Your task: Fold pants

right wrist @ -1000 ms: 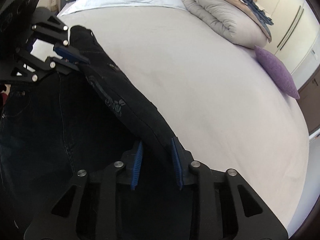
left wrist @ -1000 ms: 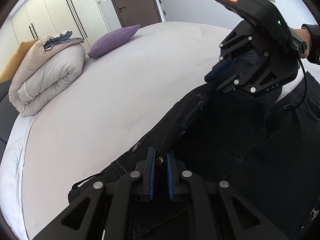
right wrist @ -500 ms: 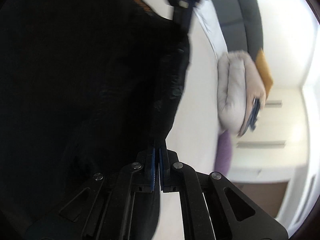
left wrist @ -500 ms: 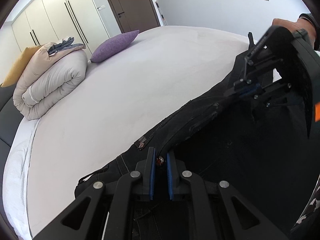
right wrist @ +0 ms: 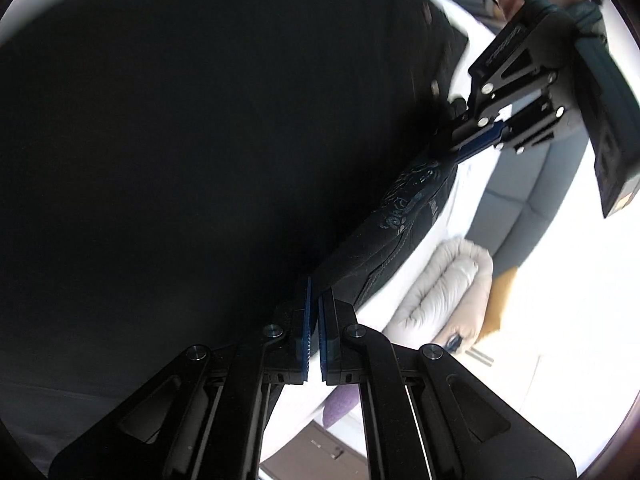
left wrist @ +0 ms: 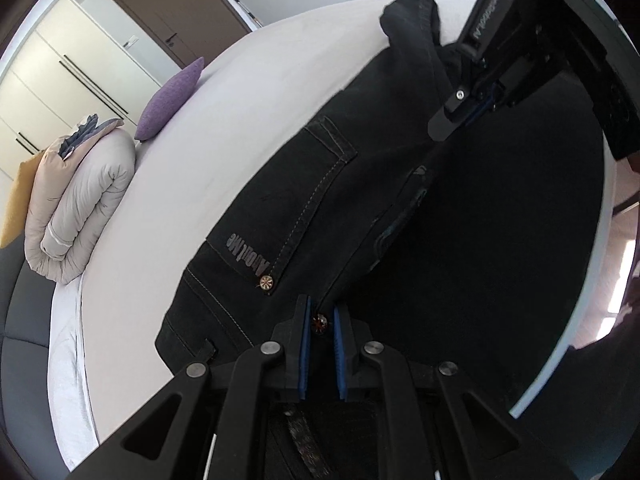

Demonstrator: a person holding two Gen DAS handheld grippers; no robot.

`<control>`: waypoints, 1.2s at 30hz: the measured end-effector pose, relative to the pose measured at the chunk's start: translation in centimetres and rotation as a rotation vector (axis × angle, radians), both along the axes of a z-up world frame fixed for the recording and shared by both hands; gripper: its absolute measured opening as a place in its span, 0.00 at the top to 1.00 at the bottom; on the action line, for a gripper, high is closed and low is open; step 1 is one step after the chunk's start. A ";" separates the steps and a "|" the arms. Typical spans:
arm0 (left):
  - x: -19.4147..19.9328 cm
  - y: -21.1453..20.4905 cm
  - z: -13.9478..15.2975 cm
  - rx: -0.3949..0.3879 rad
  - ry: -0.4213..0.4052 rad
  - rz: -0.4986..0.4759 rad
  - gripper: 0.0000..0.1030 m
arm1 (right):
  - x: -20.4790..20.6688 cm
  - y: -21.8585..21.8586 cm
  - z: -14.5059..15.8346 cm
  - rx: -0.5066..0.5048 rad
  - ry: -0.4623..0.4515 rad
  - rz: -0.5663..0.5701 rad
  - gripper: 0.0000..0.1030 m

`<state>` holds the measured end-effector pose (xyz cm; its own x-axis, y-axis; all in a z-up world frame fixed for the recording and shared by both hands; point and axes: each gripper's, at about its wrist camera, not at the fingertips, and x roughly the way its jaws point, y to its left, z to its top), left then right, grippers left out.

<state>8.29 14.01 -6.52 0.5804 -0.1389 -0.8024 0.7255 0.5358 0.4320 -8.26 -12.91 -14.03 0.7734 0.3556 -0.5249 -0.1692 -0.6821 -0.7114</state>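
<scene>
The black pants (left wrist: 304,200) hang lifted above the white bed (left wrist: 224,112), back pocket and lettering facing the left wrist view. My left gripper (left wrist: 320,320) is shut on the waistband at a copper rivet. My right gripper (right wrist: 315,304) is shut on the pants' folded edge; the dark cloth (right wrist: 200,140) fills most of its view. The right gripper also shows in the left wrist view (left wrist: 476,100), pinching the far end of the pants. The left gripper shows in the right wrist view (right wrist: 480,136), clamped on the fabric.
A rolled beige duvet (left wrist: 80,200) and a purple pillow (left wrist: 172,100) lie at the bed's far side. White wardrobes (left wrist: 60,80) and a brown door (left wrist: 180,24) stand behind. The duvet also shows in the right wrist view (right wrist: 444,288).
Both grippers have lifted the pants off the bed and swung them up, so the back pocket side now faces the left camera. The right gripper went from open to shut on the fabric.
</scene>
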 end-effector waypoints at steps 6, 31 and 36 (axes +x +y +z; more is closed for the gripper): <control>-3.7 0.5 -2.3 0.132 0.007 -0.054 0.90 | -5.6 0.0 -0.5 -0.014 0.045 0.041 0.98; -4.1 3.1 -3.2 0.109 -0.032 0.052 0.69 | -9.6 5.0 -1.4 0.079 0.097 -0.097 0.97; -5.3 3.7 -1.4 0.091 -0.022 0.102 0.29 | -9.2 4.9 -1.1 0.170 0.114 -0.168 0.97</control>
<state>2.99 17.67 -7.97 0.6050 -0.0055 -0.7962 0.6592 0.5644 0.4969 -17.49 -8.03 -15.13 0.7681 0.3179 -0.5558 -0.3558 -0.5097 -0.7833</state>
